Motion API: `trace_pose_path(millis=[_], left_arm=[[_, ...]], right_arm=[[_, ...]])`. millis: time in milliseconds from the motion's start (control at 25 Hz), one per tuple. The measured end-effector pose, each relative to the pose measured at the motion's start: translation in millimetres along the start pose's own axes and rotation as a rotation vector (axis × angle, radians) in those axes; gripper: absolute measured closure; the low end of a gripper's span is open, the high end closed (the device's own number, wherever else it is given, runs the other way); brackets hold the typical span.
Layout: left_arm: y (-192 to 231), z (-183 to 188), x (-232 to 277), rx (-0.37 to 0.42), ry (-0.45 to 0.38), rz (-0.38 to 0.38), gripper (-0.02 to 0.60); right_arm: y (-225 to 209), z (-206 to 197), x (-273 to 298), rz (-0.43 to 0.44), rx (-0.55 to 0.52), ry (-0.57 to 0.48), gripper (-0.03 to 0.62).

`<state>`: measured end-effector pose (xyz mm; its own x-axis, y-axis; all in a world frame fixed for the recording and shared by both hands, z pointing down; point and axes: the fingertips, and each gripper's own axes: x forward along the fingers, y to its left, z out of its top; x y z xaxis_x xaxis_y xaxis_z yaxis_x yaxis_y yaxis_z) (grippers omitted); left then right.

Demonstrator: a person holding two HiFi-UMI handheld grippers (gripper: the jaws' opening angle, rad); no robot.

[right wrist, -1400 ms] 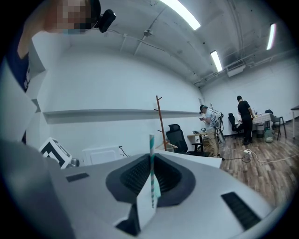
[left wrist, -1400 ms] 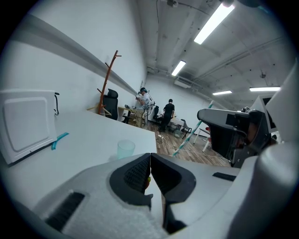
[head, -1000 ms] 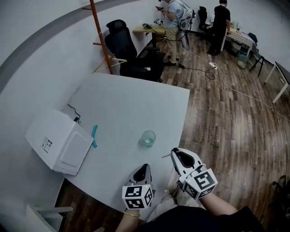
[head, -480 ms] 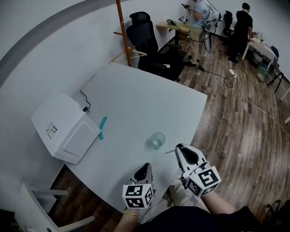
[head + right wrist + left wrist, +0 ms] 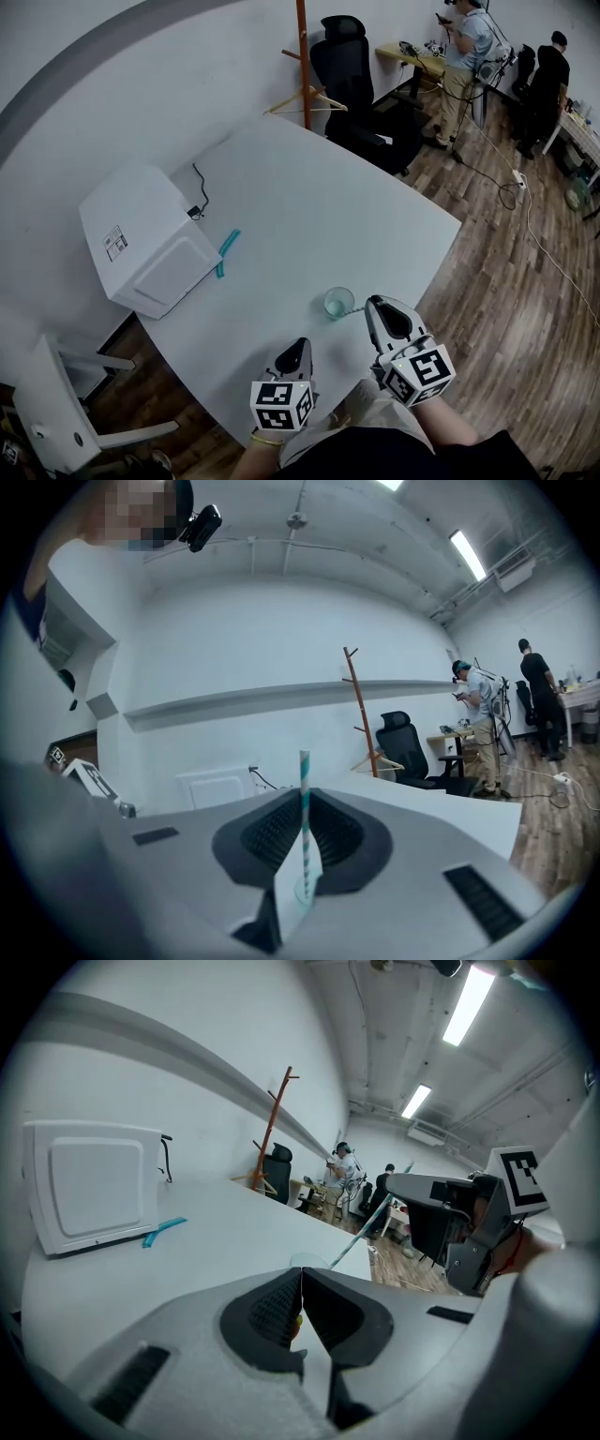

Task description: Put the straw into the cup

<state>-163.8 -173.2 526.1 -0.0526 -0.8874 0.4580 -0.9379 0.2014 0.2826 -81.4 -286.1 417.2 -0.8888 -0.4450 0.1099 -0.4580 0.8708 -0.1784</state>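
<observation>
Straw (image 5: 304, 794): teal-and-white striped, pinched between the closed jaws of my right gripper (image 5: 303, 803). It stands upright in the right gripper view. In the left gripper view it slants from the jaws down to the rim of the cup (image 5: 306, 1260); whether its tip is inside cannot be told.

Cup (image 5: 337, 302): clear, upright, near the table's (image 5: 309, 206) front edge, towards the right corner, just ahead of my right gripper (image 5: 373, 306).

My left gripper (image 5: 302, 346): jaws pressed together on nothing, over the front edge, beside the cup.

White box (image 5: 141, 234): at the left edge, with a teal strip (image 5: 226, 252) just beside it.
</observation>
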Motion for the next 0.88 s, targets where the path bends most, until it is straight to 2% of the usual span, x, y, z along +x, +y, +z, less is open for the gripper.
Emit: trace_pose_path(millis=[360, 880], left_arm=[[13, -3, 18, -0.047, -0.001, 0.086, 0.561], [30, -29, 35, -0.119, 0.028, 0.18, 0.561]], right_arm=[[-13, -31, 35, 0.084, 0.016, 0.081, 0.551], [-22, -81, 58, 0.171, 0.032, 0.207, 0.551]])
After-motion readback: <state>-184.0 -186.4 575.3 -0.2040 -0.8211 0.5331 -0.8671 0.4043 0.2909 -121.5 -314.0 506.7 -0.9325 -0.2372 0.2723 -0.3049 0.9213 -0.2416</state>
